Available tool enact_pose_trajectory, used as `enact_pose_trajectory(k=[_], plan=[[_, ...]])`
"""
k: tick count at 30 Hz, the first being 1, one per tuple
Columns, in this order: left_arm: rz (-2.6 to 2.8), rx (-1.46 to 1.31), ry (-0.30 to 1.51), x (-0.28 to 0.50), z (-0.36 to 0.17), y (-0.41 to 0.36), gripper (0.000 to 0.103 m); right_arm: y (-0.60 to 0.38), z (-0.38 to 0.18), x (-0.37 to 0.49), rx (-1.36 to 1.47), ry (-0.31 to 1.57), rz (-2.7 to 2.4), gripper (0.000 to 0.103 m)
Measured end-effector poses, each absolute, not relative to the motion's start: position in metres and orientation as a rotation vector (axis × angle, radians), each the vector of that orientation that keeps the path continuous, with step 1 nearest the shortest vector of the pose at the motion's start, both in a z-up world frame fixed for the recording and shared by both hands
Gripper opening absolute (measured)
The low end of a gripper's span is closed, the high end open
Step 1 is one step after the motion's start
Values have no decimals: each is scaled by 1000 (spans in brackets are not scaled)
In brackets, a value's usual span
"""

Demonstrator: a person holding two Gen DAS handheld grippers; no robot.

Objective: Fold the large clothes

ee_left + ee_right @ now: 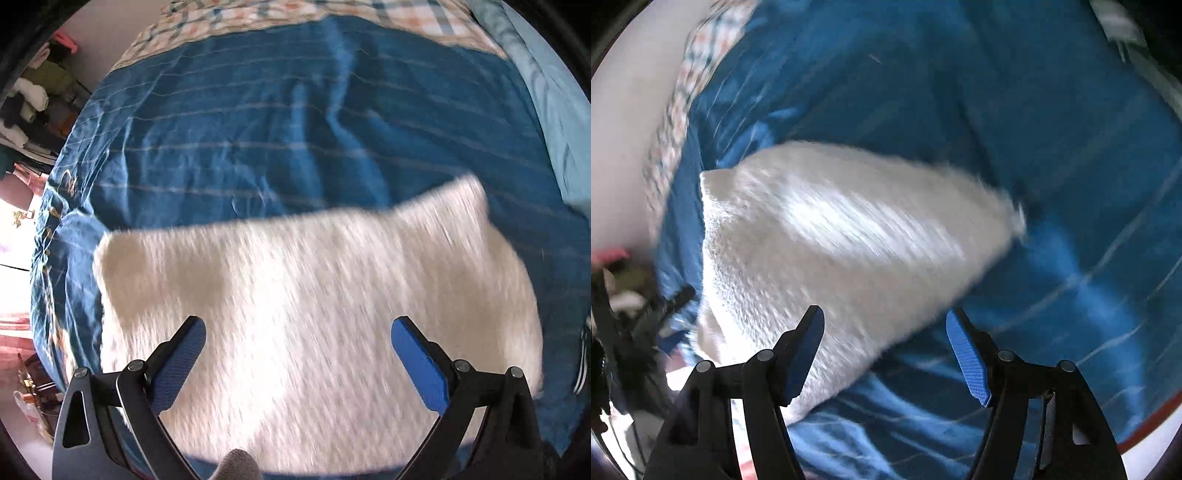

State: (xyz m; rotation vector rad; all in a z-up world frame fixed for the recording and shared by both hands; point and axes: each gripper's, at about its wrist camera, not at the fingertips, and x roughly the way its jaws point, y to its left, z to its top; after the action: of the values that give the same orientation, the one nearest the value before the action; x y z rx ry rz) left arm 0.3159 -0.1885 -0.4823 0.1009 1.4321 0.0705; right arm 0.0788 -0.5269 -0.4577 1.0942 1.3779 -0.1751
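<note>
A white knitted garment point(295, 295) lies folded into a rough rectangle on the blue bedcover point(258, 129). It also shows in the right wrist view point(831, 240), blurred by motion. My left gripper point(298, 325) is open and empty, above the near part of the garment. My right gripper point(885, 314) is open and empty, over the garment's near right edge, with its left finger over the knit and its right finger over the bedcover point(1052, 184).
A plaid sheet point(258, 14) lies at the far end of the bed. A light blue cloth point(554, 110) lies along the right side. Cluttered shelves point(33, 92) stand to the left. A pale wall point(624, 129) is on the left.
</note>
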Motion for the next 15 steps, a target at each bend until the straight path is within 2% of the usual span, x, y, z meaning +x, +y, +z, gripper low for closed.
enact_pose_trajectory(k=[5, 9, 15], plan=[[29, 130, 1452, 298, -483, -205, 103, -534, -519, 64, 1389, 1192, -82, 71], [17, 181, 1448, 292, -486, -213, 103, -533, -536, 78, 1501, 1008, -38, 68], [15, 232, 1429, 288, -484, -221, 103, -525, -552, 112, 1509, 955, 10, 67]])
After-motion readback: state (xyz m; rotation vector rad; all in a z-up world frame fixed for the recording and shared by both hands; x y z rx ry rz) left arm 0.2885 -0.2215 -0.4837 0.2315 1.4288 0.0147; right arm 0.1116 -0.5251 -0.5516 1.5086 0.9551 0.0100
